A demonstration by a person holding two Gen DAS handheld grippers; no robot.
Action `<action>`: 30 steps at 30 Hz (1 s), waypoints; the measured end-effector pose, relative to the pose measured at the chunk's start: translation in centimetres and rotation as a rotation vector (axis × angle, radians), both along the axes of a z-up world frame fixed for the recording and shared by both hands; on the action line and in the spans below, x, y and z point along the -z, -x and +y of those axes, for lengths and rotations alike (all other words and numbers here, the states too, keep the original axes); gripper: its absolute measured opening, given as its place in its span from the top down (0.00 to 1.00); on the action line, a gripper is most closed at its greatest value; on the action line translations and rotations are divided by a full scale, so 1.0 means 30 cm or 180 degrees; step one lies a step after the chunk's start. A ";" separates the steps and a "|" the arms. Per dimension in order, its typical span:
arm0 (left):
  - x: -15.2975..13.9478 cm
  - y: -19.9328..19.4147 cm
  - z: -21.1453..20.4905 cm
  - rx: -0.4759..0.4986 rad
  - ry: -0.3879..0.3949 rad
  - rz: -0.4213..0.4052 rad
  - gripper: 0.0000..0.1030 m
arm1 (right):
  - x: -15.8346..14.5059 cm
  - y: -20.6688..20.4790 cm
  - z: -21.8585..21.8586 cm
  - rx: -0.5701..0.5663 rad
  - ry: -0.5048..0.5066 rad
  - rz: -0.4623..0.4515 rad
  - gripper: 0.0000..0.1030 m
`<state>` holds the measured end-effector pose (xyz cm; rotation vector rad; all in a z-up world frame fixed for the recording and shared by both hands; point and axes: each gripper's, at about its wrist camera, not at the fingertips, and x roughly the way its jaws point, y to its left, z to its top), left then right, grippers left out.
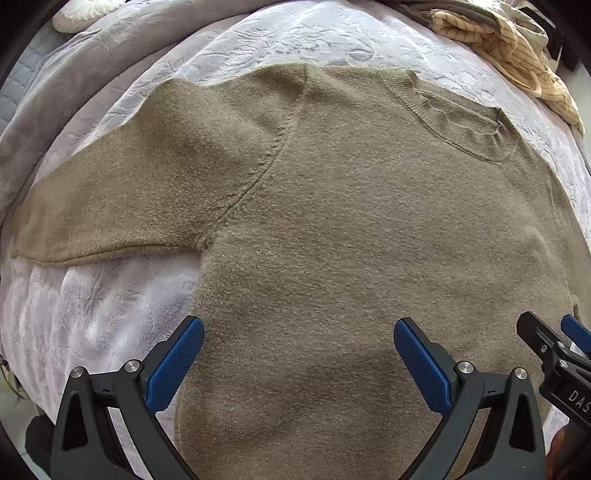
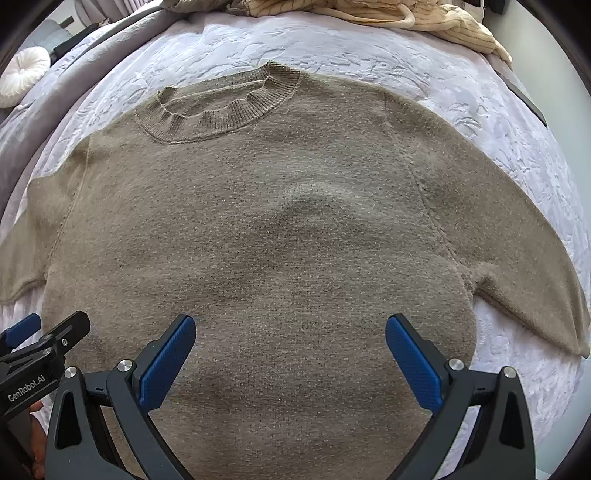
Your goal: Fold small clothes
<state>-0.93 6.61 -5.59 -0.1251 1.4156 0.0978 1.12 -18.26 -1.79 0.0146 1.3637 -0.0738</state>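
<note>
An olive-brown knit sweater (image 1: 332, 221) lies flat on the bed, face up, ribbed collar (image 1: 465, 122) at the far side and both short sleeves spread out. It fills the right wrist view (image 2: 280, 236) too, collar (image 2: 221, 107) at the far left. My left gripper (image 1: 299, 354) is open and empty above the sweater's lower left body, near its left edge. My right gripper (image 2: 290, 350) is open and empty above the lower middle of the body. Each gripper shows at the edge of the other's view: the right one (image 1: 554, 347) and the left one (image 2: 44, 336).
The sweater rests on a pale lilac embossed bedspread (image 1: 110, 306). A heap of cream striped clothing (image 1: 506, 48) lies at the far right edge of the bed, also in the right wrist view (image 2: 424, 18). A round white cushion (image 2: 22, 74) sits far left.
</note>
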 end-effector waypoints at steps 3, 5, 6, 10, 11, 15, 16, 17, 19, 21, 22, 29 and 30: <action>0.014 0.003 0.043 -0.0049 0.0206 0.0034 0.00 | -0.007 -0.007 0.028 -0.0031 0.0010 -0.0001 0.01; 0.021 0.008 0.086 -0.0127 0.0313 0.0019 0.00 | -0.010 -0.011 0.046 -0.0069 0.0007 -0.0004 0.01; 0.025 0.011 0.112 -0.0180 0.0356 -0.0001 0.00 | -0.011 -0.012 0.058 -0.0093 0.0017 -0.0001 0.01; 0.026 0.023 0.299 -0.0522 0.0604 -0.0235 0.00 | -0.016 -0.011 0.130 -0.0209 0.0014 0.0003 0.01; 0.026 0.029 0.364 -0.0631 0.0671 -0.0313 0.00 | -0.017 -0.010 0.147 -0.0241 0.0010 0.0003 0.01; 0.027 0.080 0.635 -0.1101 0.0885 -0.0650 0.00 | -0.023 -0.002 0.240 -0.0410 -0.0029 -0.0026 0.01; 0.026 0.099 0.713 -0.1251 0.0944 -0.0755 0.00 | -0.025 0.000 0.266 -0.0465 -0.0036 -0.0033 0.01; 0.029 0.120 0.795 -0.1395 0.0990 -0.0850 0.00 | -0.027 0.002 0.287 -0.0507 -0.0039 -0.0036 0.01; 0.046 0.166 0.921 -0.1620 0.1058 -0.0968 0.00 | -0.036 0.000 0.323 -0.0595 -0.0060 -0.0038 0.01; 0.085 0.188 1.018 -0.1853 0.1252 -0.1027 0.00 | -0.035 0.007 0.348 -0.0679 -0.0089 -0.0035 0.01; 0.113 0.180 1.065 -0.1958 0.1408 -0.1031 0.00 | -0.032 0.006 0.371 -0.0719 -0.0095 -0.0034 0.01; 0.109 0.138 1.164 -0.2270 0.1615 -0.1440 0.06 | -0.030 0.049 0.499 -0.1011 -0.0090 -0.0014 0.01; 0.100 0.133 1.171 -0.2267 0.1565 -0.1459 0.20 | -0.033 0.058 0.509 -0.1033 -0.0106 -0.0011 0.01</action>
